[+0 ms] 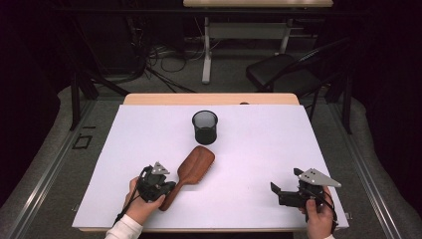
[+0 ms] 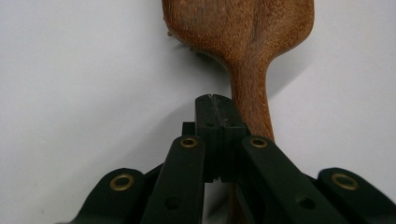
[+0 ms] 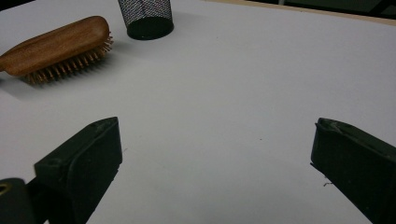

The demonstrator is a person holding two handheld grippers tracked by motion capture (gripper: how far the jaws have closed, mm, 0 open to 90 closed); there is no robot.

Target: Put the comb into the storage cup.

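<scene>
Here, a wooden hairbrush (image 1: 191,172) lies near the middle of the white counter (image 1: 259,149), a bit to the left. Its wide head points up and to the right in the high view, and its handle runs down to the lower left. In the right gripper view the brush sits at the upper left, bristles facing down onto the counter. A black mesh cup (image 1: 205,127) stands upright just past the head of the brush, close to it but not touching.

The left gripper (image 1: 158,185) is at the lower left of the high view, held by a hand (image 1: 142,204) with a white sleeve. It sits right at the brush handle. In the left gripper view its fingers (image 2: 219,126) are clenched tight together, with nothing between them, and the handle passes just beside them on the right.

The right gripper (image 1: 291,191) is at the lower right, well apart from the brush. Its fingers (image 3: 88,158) are spread wide above the bare counter.
</scene>
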